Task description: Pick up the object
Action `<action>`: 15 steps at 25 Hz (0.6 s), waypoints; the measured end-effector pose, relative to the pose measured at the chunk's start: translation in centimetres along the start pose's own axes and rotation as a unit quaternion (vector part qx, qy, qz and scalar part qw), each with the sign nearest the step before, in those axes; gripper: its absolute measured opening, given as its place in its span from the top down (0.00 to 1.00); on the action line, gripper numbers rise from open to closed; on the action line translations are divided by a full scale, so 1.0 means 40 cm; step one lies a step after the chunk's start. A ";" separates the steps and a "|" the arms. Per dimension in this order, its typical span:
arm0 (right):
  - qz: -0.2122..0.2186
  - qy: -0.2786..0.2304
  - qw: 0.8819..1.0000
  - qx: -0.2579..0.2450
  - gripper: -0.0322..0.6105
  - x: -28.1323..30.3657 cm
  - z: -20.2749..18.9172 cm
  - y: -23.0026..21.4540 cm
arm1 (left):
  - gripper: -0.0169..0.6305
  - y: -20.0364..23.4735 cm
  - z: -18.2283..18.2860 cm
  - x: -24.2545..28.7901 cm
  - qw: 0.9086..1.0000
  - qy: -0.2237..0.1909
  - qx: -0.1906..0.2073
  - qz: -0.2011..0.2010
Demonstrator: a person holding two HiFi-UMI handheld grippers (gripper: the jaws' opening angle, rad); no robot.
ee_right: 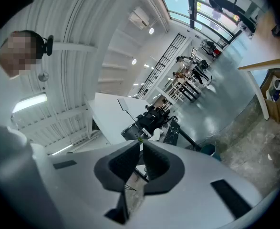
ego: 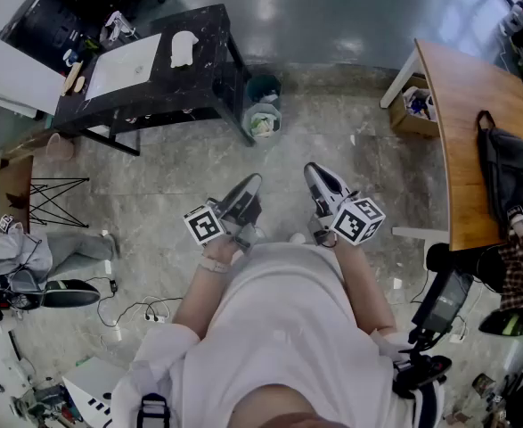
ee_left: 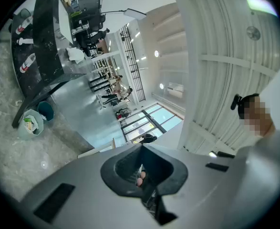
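We're at the approach step: left gripper (ego: 251, 182) and right gripper (ego: 314, 171) both closed, empty, well away from the white lump (ego: 183, 48) near the right edge of the black table (ego: 206, 83), probably our object. Next: walk over, open one.

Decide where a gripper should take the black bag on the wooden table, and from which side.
Probably the loop handle of the black bag: it arches clear at the far end, thin enough for jaws. Come from above, closing across the strap; the body lies flat and wide on the wooden table.
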State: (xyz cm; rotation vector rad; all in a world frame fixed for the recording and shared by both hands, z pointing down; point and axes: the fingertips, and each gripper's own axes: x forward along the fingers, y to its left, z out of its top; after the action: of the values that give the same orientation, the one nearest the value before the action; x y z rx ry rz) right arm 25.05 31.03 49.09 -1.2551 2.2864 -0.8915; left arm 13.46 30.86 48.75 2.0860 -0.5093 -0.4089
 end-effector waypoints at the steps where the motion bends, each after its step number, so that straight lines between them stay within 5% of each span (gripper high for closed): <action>1: 0.002 0.000 1.000 0.000 0.89 -0.001 0.002 0.000 | 0.97 0.001 -0.007 0.000 1.000 0.000 -0.005 0.002; 5: 0.005 -0.001 1.000 0.004 0.89 -0.020 0.015 -0.015 | 0.97 -0.002 -0.040 0.015 0.999 -0.003 -0.035 0.004; 15: -0.010 -0.001 1.000 -0.009 0.89 -0.017 0.001 -0.026 | 0.97 0.016 -0.023 0.004 1.000 0.000 -0.015 -0.004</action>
State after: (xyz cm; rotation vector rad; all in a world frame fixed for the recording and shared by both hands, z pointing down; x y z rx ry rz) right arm 26.07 31.17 49.81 -1.2867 2.2888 -0.8779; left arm 13.89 31.11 49.75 2.0590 -0.4916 -0.4187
